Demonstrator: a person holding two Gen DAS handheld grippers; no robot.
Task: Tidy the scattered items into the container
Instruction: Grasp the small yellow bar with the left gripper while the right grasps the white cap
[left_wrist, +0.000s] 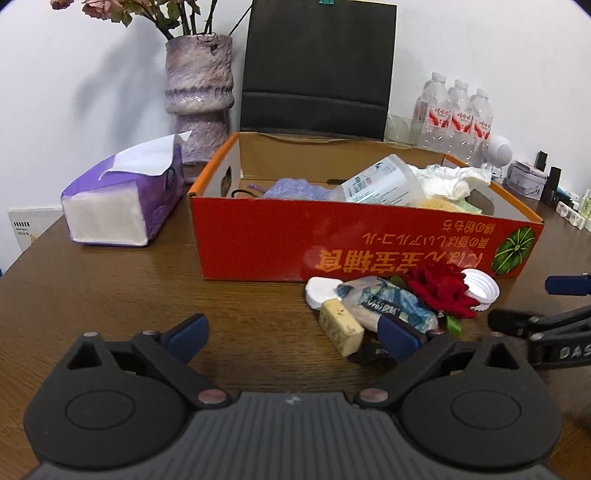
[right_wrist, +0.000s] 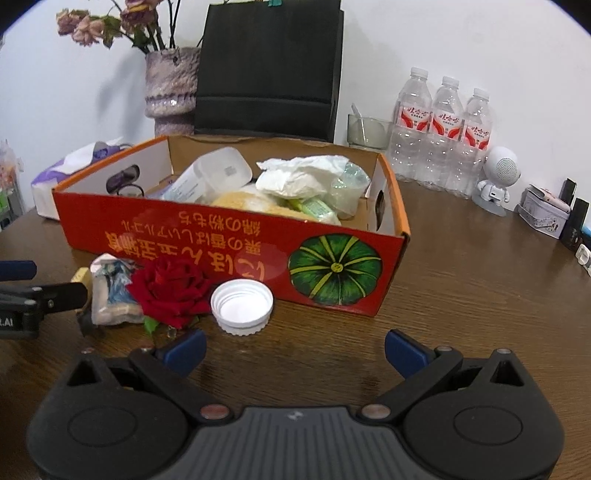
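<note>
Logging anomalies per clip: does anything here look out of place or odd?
Yes. Loose items lie on the table against the red box front: a white cap open side up, a red rose, a wrapped packet and a yellowish block. The box's print is upside down. Both grippers are open, holding nothing.

My right gripper (right_wrist: 294, 349) hangs low over the table (right_wrist: 461, 288), fingers (right_wrist: 186, 350) spread wide with nothing between them. Just ahead of the left finger lies a white cap (right_wrist: 242, 301), open side up, close to the front wall of the red box (right_wrist: 221, 247). A red rose (right_wrist: 168, 290) lies beside the cap, touching a blue-and-white packet (right_wrist: 110, 291). My left gripper (right_wrist: 33, 291) pokes in from the left edge near the packet. The box holds a plastic tub (right_wrist: 210, 177), crumpled tissue (right_wrist: 299, 175) and more. Three bottles (right_wrist: 443, 133) stand behind, right.
</note>
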